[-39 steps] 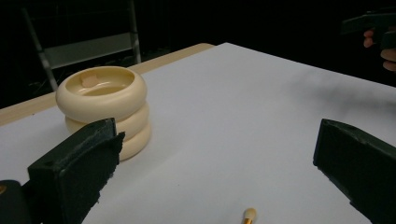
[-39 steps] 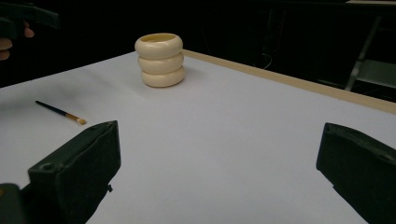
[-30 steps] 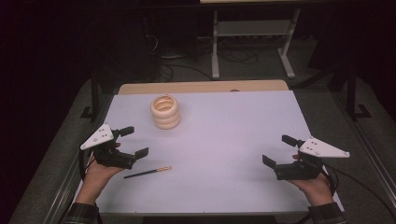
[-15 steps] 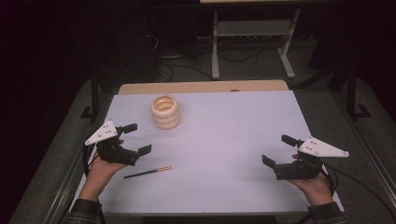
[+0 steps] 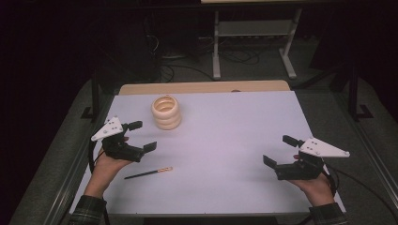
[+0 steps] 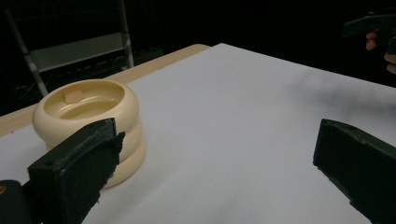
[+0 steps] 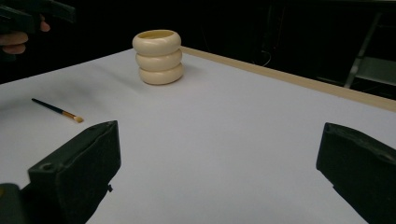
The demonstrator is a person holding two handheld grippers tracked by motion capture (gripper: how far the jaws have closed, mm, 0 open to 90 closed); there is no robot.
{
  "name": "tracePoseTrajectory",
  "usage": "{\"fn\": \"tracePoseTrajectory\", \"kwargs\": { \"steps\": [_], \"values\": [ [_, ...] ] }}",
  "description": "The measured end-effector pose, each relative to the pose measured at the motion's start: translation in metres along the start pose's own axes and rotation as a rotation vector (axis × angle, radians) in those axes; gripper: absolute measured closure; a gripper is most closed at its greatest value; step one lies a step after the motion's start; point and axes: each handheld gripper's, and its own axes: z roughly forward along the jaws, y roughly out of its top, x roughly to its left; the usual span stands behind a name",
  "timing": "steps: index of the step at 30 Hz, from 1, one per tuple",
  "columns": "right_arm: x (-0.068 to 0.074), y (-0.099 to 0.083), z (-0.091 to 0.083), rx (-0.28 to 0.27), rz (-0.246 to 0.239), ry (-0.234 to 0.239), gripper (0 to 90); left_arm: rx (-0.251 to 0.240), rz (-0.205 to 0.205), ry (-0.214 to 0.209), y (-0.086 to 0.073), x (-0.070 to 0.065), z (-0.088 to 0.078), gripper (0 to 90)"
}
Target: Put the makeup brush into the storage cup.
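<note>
- The brush (image 5: 148,173) lies flat on the white table (image 5: 225,140), near its front-left part, with its dark handle pointing to the person's left and its pale tip toward the middle.
- In the right gripper view the brush (image 7: 57,110) shows at far left, tip nearest the camera, well apart from the pot.
- The left gripper (image 5: 142,136) hangs just behind the brush and a little to its left, above the table and not touching it; the brush is the thing nearest to it.
- Its jaws stand wide apart and hold nothing; in the left gripper view bare table shows between them.
- The left hand (image 5: 110,159) grips it from below, the wrist close to the handle end of the brush.
- The pot (image 5: 166,112), a cream pot shaped like three stacked rings, stands upright behind the left gripper, toward the far left of the table.
- In the left gripper view the pot (image 6: 88,116) sits just past the left jaw, partly hidden by it.
- The right gripper (image 5: 280,151) is held above the front-right part of the table, well apart from brush and pot.
- Its jaws are also spread wide and empty.
</note>
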Motion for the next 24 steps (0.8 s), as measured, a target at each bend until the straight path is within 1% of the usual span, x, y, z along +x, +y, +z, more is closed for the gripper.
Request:
{"fn": "tracePoseTrajectory", "kwargs": {
  "steps": [1,3,8,9,11,14,15,16,18,22,24],
  "values": [
    [0.000,0.000,0.000,0.000,0.001,0.001,0.0,0.005,0.005,-0.004,0.001,0.001,0.003,0.3],
    [0.000,0.000,0.000,0.001,0.002,0.000,0.0,0.006,0.003,-0.006,0.001,0.002,0.006,0.3],
    [-0.001,0.000,0.000,0.000,0.002,0.000,0.0,0.023,0.007,-0.017,0.002,0.003,0.010,0.3],
    [-0.001,0.000,0.000,-0.001,0.002,-0.001,0.0,0.046,0.015,-0.032,0.003,0.004,0.012,0.3],
    [-0.001,0.000,0.000,0.001,-0.002,-0.002,0.0,0.067,0.029,-0.039,0.005,0.005,0.015,0.3],
    [-0.002,-0.001,0.001,0.003,-0.004,-0.002,0.0,0.078,0.032,-0.048,0.006,0.005,0.017,0.3],
    [-0.002,-0.001,0.001,0.002,-0.001,-0.002,0.0,0.092,0.035,-0.056,0.007,0.006,0.019,0.3],
    [-0.002,-0.001,0.001,0.001,0.000,-0.002,0.0,0.092,0.035,-0.056,0.007,0.006,0.019,0.3],
    [-0.002,-0.001,0.001,0.001,0.000,-0.002,0.0,0.111,0.040,-0.064,0.008,0.007,0.021,0.3],
    [-0.002,-0.001,0.001,0.003,0.000,-0.003,0.0,0.115,0.048,-0.067,0.010,0.006,0.022,0.3],
    [-0.002,-0.001,0.001,0.003,0.003,-0.003,0.0,0.136,0.067,-0.078,0.012,0.005,0.023,0.3]
  ]
}}
